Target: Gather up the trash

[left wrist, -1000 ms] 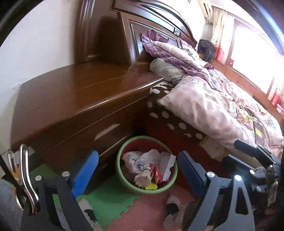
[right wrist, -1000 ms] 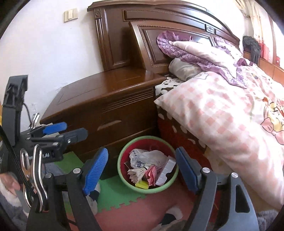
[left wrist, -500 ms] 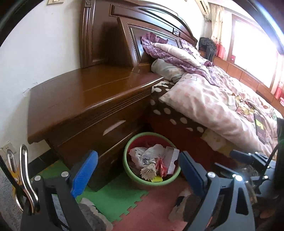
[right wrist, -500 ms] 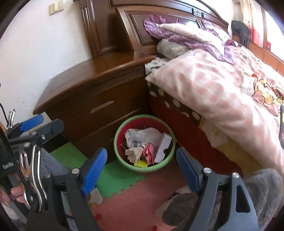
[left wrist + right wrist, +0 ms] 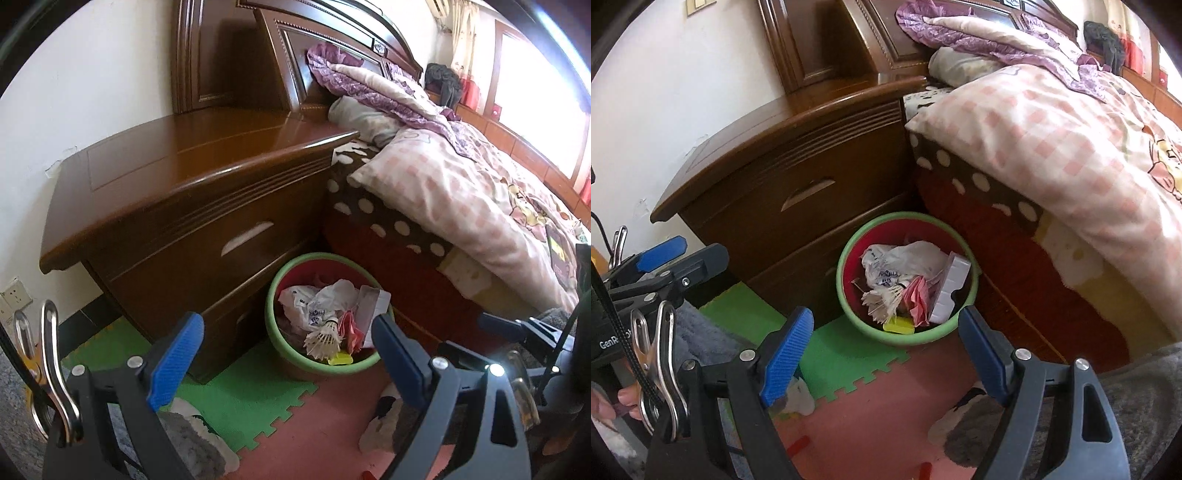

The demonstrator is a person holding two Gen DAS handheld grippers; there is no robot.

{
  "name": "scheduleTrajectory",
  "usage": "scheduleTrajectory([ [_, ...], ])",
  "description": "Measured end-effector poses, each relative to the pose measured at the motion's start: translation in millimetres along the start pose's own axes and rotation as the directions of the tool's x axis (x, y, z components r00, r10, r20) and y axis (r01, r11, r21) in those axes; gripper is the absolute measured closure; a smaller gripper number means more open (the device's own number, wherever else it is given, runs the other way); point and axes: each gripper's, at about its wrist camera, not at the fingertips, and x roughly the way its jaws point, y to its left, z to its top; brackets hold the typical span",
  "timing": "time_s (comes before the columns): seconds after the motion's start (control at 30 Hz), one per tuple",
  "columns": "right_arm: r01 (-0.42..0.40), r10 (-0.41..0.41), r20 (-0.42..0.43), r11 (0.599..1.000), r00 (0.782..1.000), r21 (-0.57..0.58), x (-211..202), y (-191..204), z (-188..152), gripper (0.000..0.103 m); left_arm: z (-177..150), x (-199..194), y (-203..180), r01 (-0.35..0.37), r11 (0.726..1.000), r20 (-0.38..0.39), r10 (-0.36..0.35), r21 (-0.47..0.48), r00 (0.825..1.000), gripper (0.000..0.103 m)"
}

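A green-rimmed red bin stands on the floor between the nightstand and the bed. It holds trash: a crumpled white bag, a shuttlecock, pink wrappers, a white box and a yellow piece. My left gripper hangs open in front of the bin, nothing between its blue pads. My right gripper is open too, above the mat just short of the bin. The left gripper also shows at the left edge of the right wrist view.
A brown wooden nightstand stands left of the bin, and a bed with a pink checked quilt on the right. Green and pink foam mats cover the floor. Grey fuzzy slippers lie near the grippers.
Both views have shifted; the bin now sits a little higher and the right gripper looks down more steeply into it. Both grippers stay open.
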Motion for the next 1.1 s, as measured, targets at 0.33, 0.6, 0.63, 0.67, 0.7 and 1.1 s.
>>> scheduleTrajectory([
  [0.33,-0.004,0.004,-0.015,1.0,1.0,0.0,3.7,-0.2,-0.2,0.02,-1.1,1.6,-1.5,-0.008,1.0,-0.007,0.008,0.001,1.0,0.008],
  [0.6,-0.008,0.008,-0.027,1.0,1.0,0.004,7.3,0.9,-1.9,0.02,-2.6,2.7,-2.1,-0.008,1.0,-0.011,0.008,0.003,1.0,0.008],
  [0.63,-0.007,0.007,-0.028,1.0,1.0,0.004,7.1,0.8,-2.0,0.02,-2.9,2.8,-2.5,-0.007,1.0,-0.011,0.007,0.003,1.0,0.008],
  [0.67,-0.007,0.007,-0.028,1.0,1.0,0.005,7.1,0.7,-2.0,0.02,-2.5,2.8,-2.1,-0.007,1.0,-0.011,0.007,0.003,1.0,0.008],
  [0.7,-0.006,0.006,-0.028,1.0,1.0,0.004,6.9,0.7,-2.0,0.02,-2.6,2.8,-2.4,-0.007,1.0,-0.012,0.007,0.002,1.0,0.008],
  [1.1,-0.008,0.008,-0.032,1.0,0.999,0.002,8.1,-0.7,-1.7,0.02,-4.3,6.7,-0.1,0.0,1.0,-0.026,0.0,0.002,1.0,0.008],
])
